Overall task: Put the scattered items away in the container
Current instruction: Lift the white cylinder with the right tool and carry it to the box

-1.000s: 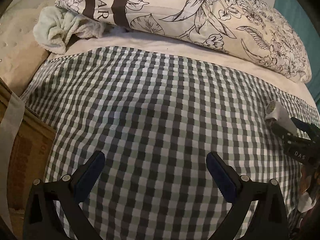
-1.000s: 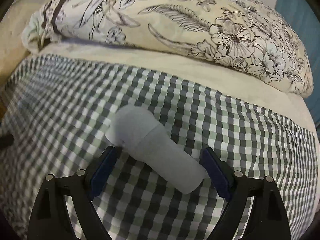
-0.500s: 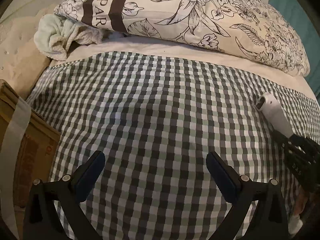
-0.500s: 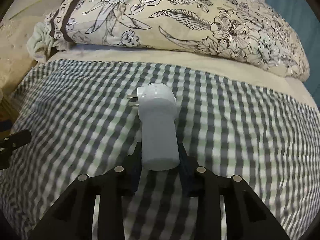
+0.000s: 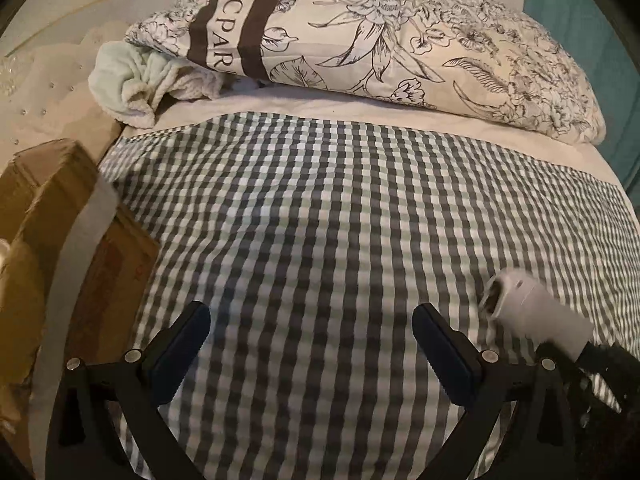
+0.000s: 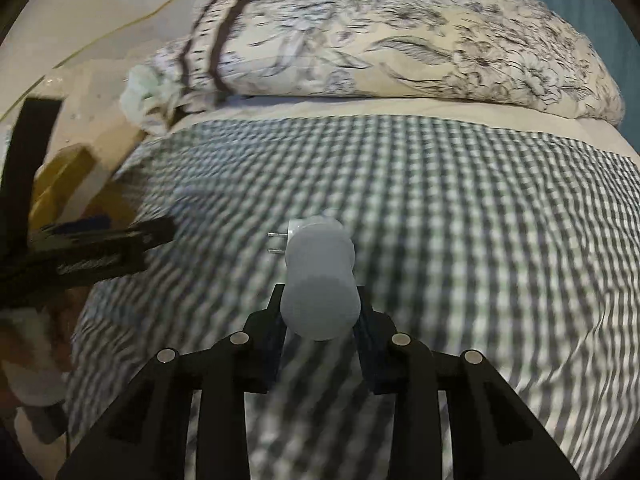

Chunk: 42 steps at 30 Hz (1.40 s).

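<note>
Your right gripper [image 6: 320, 320] clamps the white plug adapter [image 6: 318, 280] between its pads; your left gripper [image 5: 311, 346] stands wide open, empty.

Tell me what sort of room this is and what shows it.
Most likely a bedroom: a bed under a grey-and-white checked cloth, a large cream pillow with black floral print at its head, and a pale green fleecy blanket bunched beside the pillow.

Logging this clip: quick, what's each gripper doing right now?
Left gripper: open, nothing between its jaws.
Right gripper: closed on the white plug-in adapter.
</note>
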### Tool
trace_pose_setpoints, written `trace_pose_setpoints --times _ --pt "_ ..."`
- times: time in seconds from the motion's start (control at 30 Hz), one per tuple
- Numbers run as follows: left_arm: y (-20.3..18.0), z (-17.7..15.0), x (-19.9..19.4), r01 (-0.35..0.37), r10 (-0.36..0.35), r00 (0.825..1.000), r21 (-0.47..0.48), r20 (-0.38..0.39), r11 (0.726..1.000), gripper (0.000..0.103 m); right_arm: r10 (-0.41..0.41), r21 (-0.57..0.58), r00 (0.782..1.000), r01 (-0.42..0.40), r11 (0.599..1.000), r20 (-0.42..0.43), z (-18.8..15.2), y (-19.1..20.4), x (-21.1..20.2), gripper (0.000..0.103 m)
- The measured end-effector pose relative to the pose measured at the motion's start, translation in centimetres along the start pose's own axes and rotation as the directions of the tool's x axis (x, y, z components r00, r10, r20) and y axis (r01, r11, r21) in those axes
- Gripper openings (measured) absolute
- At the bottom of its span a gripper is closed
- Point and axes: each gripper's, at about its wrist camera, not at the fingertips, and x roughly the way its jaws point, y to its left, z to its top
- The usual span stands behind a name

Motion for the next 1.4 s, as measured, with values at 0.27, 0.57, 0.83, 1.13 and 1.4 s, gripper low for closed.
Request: trace_pose_setpoints --times 0.27,0.57,0.83,1.13,1.4 --pt "2.5 -2.1 -4.1 -0.014 0.014 0.999 -0.008 0.051 1.0 0.103 0.026 -0.058 1.0 -0.027 0.998 -0.015 -2.3 4.0 -2.3 0.031" --pt "5.5 -3.8 -6.7 -0.025 0.027 0.997 -0.028 0.074 0.999 0.103 -0.011 0.102 1.0 0.009 0.995 0.015 -2.3 2.9 0.0 0.054" --pt "7.3 -4.4 -6.7 -0.021 0.025 0.998 -0.069 0.054 0.997 0.103 0.015 0.203 1.0 -0.015 0.979 -0.001 1.9 1.3 4.5 0.051" --pt "7.8 -4.6 -6.5 -0.03 0.033 0.998 -0.064 0.058 0.997 0.103 -0.038 0.163 0.999 0.034 0.986 0.022 2.0 2.6 3.2 0.043" --pt "7.0 -3.9 -9.0 -0.002 0.006 0.994 -0.033 0.111 0.999 0.103 0.028 0.106 0.991 -0.042 0.993 0.13 2.4 4.9 -4.4 0.043"
